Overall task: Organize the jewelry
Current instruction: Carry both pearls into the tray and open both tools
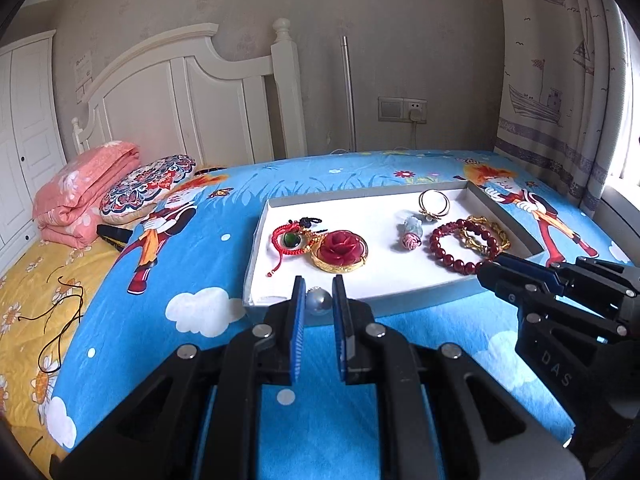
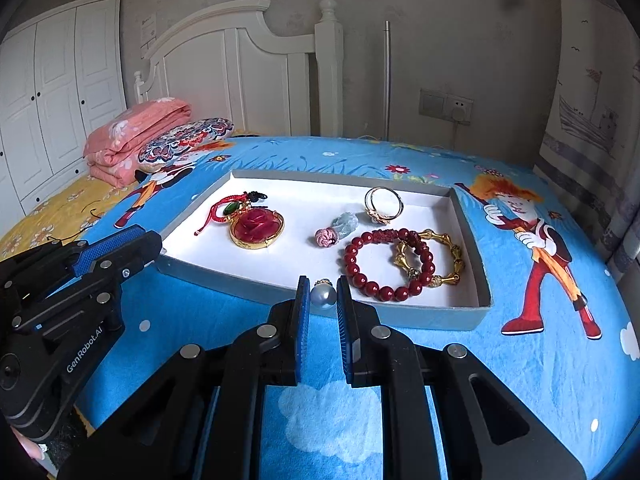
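Hovering at the tray's (image 1: 400,300) near rim, left claw (image 1: 319,294) and right claw (image 2: 323,294) each seemingly pinch a pearl (image 1: 319,303).

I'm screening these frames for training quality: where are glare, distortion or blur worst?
Left wrist view: the window at the right edge blows out white, fisheye bends the tray rims, the pearl in the left gripper is sharp. Right wrist view: even daylight, no blowout, a dark smudge on the wall, perhaps lens dirt, black vignette at corners.
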`<state>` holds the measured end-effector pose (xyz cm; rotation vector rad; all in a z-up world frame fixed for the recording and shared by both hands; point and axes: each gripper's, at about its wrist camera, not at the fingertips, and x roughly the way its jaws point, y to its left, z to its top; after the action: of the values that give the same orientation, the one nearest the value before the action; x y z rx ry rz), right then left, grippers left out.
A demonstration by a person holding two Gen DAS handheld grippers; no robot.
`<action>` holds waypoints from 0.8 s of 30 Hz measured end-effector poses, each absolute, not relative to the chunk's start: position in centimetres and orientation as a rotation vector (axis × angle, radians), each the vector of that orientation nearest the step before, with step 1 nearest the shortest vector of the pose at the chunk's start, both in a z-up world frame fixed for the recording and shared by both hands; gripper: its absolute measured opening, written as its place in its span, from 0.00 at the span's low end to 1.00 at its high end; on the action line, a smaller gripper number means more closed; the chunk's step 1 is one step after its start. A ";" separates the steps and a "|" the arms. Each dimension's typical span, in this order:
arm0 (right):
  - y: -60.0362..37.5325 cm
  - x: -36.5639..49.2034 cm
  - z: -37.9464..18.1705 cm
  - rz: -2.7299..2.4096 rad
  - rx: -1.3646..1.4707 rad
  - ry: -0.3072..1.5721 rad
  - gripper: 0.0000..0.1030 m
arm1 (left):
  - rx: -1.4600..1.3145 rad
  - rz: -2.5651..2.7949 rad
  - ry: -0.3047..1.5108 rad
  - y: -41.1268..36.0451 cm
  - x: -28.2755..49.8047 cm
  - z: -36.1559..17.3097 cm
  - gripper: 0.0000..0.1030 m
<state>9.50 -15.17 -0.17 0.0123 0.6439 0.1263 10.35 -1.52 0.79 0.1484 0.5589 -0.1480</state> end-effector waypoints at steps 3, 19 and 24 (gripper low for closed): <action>-15.4 11.2 0.3 0.122 0.016 0.646 0.14 | 0.155 -0.147 0.577 -2.0 12.8 1.5 0.13; -16.5 19.2 1.0 0.075 0.012 0.674 0.14 | 0.111 -0.082 0.703 -3.4 23.6 0.8 0.13; -16.9 20.7 0.3 0.068 0.009 0.710 0.14 | 0.105 -0.071 0.730 -3.6 25.1 0.2 0.13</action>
<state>20.74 -16.88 0.31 0.0093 0.7096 0.0677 25.13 -3.65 0.23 0.1055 0.7296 -0.0712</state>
